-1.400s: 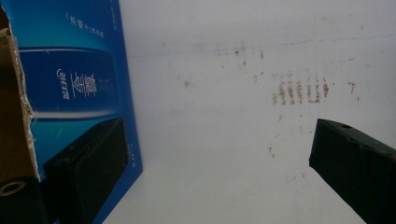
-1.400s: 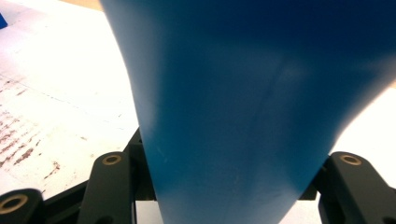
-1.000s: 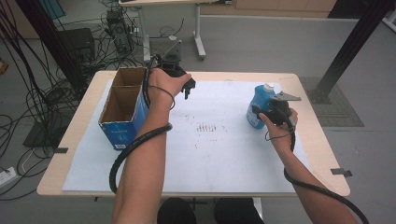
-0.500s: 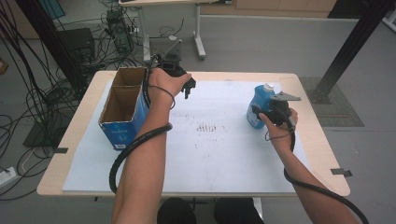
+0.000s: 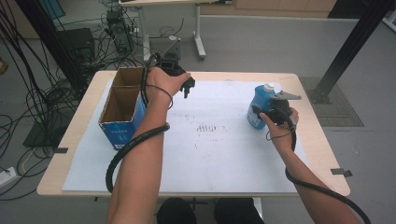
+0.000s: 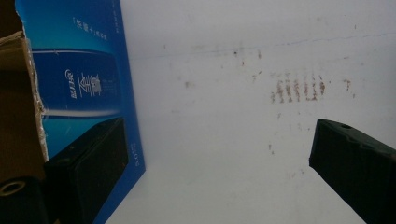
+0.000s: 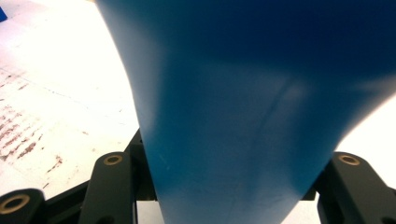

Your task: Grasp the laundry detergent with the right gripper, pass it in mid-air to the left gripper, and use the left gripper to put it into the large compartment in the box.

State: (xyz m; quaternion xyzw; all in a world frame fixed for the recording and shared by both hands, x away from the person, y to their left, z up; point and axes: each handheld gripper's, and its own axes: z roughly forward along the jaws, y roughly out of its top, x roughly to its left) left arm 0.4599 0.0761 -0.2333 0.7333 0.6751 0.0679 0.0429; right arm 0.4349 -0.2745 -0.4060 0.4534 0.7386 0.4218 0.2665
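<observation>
I see the light wooden table [image 5: 84, 140] under a white paper sheet [image 5: 219, 154]. At its left stands the open blue cardboard box [image 5: 122, 123]. My left gripper [image 5: 187, 86] hovers just beside the box, jaws wide and empty. My right gripper [image 5: 259, 112] clamps the blue plastic bottle [image 5: 259, 100], upright near the right edge.

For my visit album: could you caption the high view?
Right gripper clamps a blue bottle; left gripper hovers open beside a cardboard box.
</observation>
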